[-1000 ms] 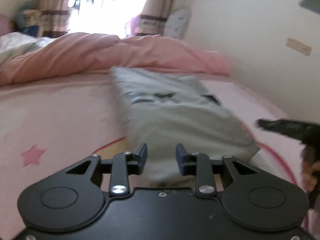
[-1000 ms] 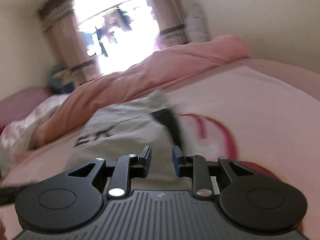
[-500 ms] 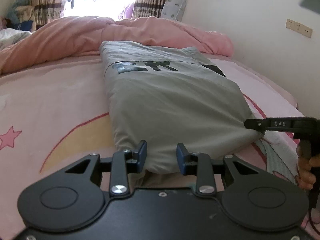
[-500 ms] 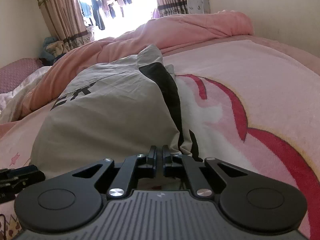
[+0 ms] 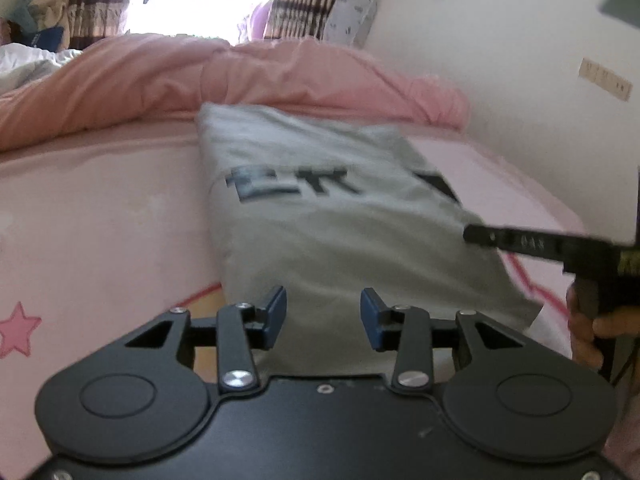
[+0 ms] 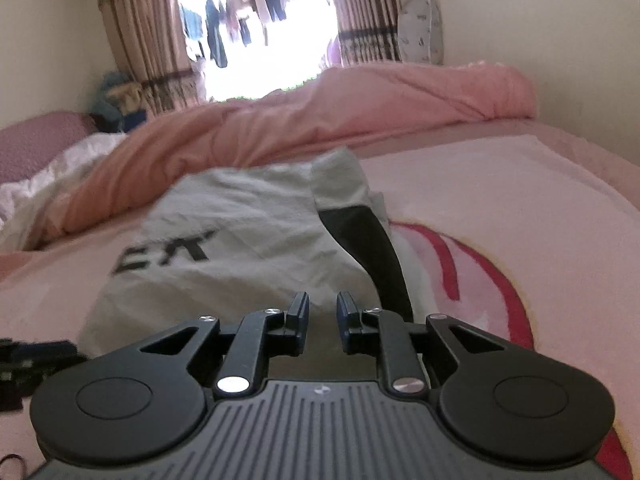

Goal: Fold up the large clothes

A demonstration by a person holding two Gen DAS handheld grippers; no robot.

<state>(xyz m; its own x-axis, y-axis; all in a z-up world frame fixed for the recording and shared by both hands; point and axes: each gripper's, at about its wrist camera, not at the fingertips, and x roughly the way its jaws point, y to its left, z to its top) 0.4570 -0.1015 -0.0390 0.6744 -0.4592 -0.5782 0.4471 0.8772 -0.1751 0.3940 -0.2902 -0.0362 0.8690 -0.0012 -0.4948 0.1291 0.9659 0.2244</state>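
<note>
The grey garment (image 5: 344, 232) is lying folded on the bed (image 5: 100, 220). Both hand-held grippers, left (image 5: 322, 316) and right (image 6: 322, 318), are just opening, gripping nothing. Risk: dragging a finger across the near hem could be undoing the fold.

Bed (image 6: 520, 208) spread with pink patterned blanket; folded grey garment (image 5: 340, 240) lying flat at centre, rumpled pink duvet (image 6: 360, 112) heaped along far edge.
</note>
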